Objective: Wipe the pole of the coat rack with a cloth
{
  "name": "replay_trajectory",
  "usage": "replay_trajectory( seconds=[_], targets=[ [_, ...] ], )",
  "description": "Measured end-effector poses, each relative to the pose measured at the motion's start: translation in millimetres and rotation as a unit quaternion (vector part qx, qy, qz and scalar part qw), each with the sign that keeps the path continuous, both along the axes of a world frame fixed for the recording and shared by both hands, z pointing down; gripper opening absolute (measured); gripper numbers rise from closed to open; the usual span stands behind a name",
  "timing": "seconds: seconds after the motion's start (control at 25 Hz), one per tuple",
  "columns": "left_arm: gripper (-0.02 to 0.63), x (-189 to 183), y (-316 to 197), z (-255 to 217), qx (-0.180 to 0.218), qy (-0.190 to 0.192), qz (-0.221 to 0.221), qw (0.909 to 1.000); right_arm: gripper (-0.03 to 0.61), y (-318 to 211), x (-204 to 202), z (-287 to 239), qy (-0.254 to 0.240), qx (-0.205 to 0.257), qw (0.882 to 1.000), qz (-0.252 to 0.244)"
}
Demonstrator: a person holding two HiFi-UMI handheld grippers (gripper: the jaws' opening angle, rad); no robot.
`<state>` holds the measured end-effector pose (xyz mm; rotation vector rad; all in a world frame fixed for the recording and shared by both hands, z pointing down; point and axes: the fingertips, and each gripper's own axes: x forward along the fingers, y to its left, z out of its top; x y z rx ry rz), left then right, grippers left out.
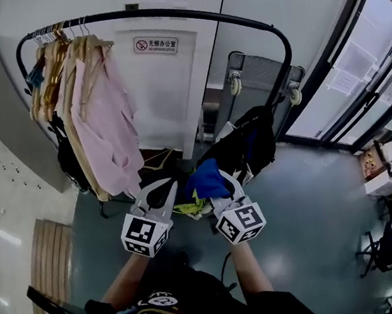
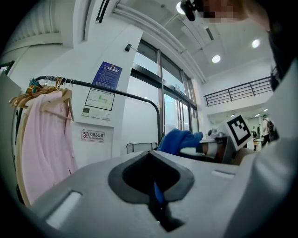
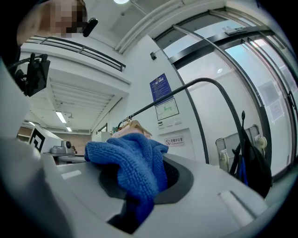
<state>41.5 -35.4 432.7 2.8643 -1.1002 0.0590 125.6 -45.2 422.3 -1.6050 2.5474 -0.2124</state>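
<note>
The coat rack's black pole arches over the clothes from left to right and bends down at the right; it also shows as the pole and the pole in the gripper views. My right gripper is shut on a bunched blue cloth, well below the pole and apart from it. That cloth fills the right jaws. Beside it, my left gripper is shut with nothing held; its jaws meet in the left gripper view, where the blue cloth shows beyond.
A pink garment and other clothes on wooden hangers crowd the rack's left end. A black bag hangs at the right. A folded grey trolley leans on the white wall behind. Glass doors stand at the right, and a slatted wooden bench lies at the lower left.
</note>
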Motion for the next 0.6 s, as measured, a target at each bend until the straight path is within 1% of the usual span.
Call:
replay_trajectory(
  seconds=[0.16, 0.28, 0.36, 0.48, 0.6],
  targets=[
    [0.003, 19.0, -47.4, -19.3, 0.018, 0.003, 0.014, 0.9997, 0.074, -54.2, 40.0, -36.6, 0.034, 0.026, 0.999, 0.034],
    [0.003, 29.0, -78.8, -45.7, 0.050, 0.006, 0.032, 0.9982, 0.074, -100.4, 73.0, -85.4, 0.054, 0.067, 0.994, 0.072],
    [0.003, 28.5, -97.1, -61.4, 0.073, 0.012, 0.040, 0.9964, 0.074, -133.5, 94.0, -122.9, 0.060, 0.095, 0.989, 0.098],
    [0.003, 21.2, -124.5, -67.5, 0.079, 0.016, 0.042, 0.9958, 0.074, -180.2, 126.3, -183.9, 0.072, 0.132, 0.978, 0.142],
    [0.003, 14.9, -155.8, -64.7, 0.080, 0.012, 0.048, 0.9956, 0.074, -215.7, 165.2, -241.2, 0.085, 0.166, 0.960, 0.210]
  ],
)
